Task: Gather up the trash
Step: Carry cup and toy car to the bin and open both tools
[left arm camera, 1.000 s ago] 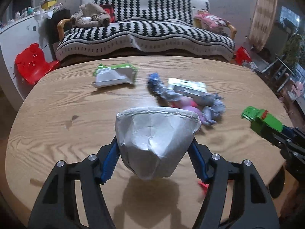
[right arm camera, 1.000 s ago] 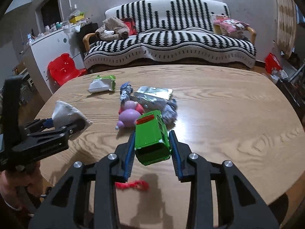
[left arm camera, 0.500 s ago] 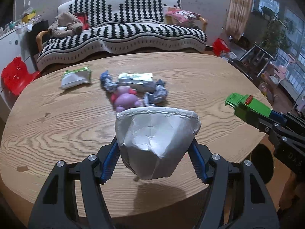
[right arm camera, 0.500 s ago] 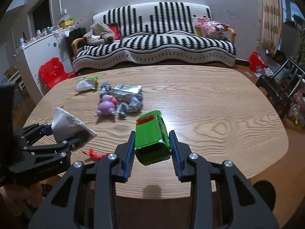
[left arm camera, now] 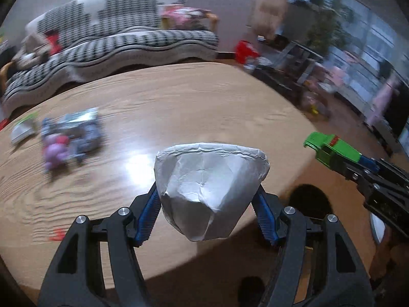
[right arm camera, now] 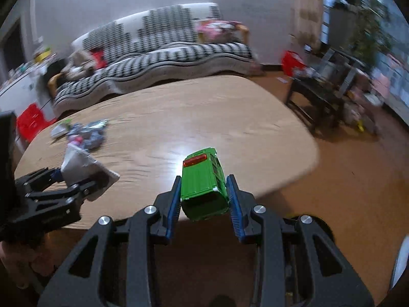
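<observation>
A crumpled white paper cup [left arm camera: 209, 189] sits between the blue pads of my left gripper [left arm camera: 208, 207], which is shut on it above the near right edge of the wooden table [left arm camera: 194, 102]. My right gripper [right arm camera: 204, 194] is shut on a green toy truck [right arm camera: 204, 184], held over the table's near edge. In the right wrist view the left gripper [right arm camera: 76, 179] shows at the left with the paper cup [right arm camera: 81, 163]. The left wrist view catches the green truck [left arm camera: 332, 151] at the right, past the table's rim. More litter [left arm camera: 69, 135] lies blurred on the far left of the table.
A small red scrap [left arm camera: 57, 234] lies near the table's front left. A black-and-white striped sofa [left arm camera: 115, 35] stands behind the table. Dark low furniture [right arm camera: 319, 97] and a red object [right arm camera: 291, 61] stand on the floor to the right. A dark round object [left arm camera: 309, 199] sits below the table's edge.
Both grippers have swung to the right with their loads still held. The litter pile has slid to the left of both views, and the table's right edge and the floor now show.
</observation>
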`<state>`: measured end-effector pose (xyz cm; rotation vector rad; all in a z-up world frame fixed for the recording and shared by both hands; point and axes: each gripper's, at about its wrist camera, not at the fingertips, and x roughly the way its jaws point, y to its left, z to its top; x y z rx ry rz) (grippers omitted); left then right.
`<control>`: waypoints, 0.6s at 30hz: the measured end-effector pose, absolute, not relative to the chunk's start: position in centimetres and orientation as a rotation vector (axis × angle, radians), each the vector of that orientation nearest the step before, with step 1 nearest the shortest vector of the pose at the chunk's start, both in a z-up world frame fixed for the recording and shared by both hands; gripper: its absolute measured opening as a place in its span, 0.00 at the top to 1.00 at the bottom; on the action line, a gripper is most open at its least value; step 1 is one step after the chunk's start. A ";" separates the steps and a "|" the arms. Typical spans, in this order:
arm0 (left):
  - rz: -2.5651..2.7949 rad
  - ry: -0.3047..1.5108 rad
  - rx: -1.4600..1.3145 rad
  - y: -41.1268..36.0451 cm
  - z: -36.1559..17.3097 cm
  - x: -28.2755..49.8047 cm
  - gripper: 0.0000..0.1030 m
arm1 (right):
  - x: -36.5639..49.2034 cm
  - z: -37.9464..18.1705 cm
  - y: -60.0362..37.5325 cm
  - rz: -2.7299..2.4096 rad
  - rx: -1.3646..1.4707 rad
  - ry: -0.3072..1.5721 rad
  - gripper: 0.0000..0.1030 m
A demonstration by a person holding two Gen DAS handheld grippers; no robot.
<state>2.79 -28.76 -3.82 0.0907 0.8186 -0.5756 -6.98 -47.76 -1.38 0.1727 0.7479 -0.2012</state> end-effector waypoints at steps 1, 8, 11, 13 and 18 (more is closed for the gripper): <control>-0.610 0.818 0.098 -30.4 -4.0 2.1 0.36 | -7.6 -1.6 -48.8 -0.221 0.185 0.752 0.66; -0.816 0.824 0.162 -40.1 -6.1 -2.7 0.36 | -14.0 -4.1 -57.9 -0.409 0.310 0.808 0.66; -0.891 0.855 0.186 -43.9 -7.9 -4.5 0.36 | -16.1 -5.6 -61.4 -0.477 0.383 0.854 0.66; -0.925 0.873 0.213 -46.1 -9.1 -5.5 0.36 | -17.1 -6.7 -63.1 -0.503 0.435 0.877 0.66; -0.964 0.911 0.246 -49.4 -11.3 -6.6 0.36 | -18.1 -7.8 -65.1 -0.545 0.473 0.902 0.66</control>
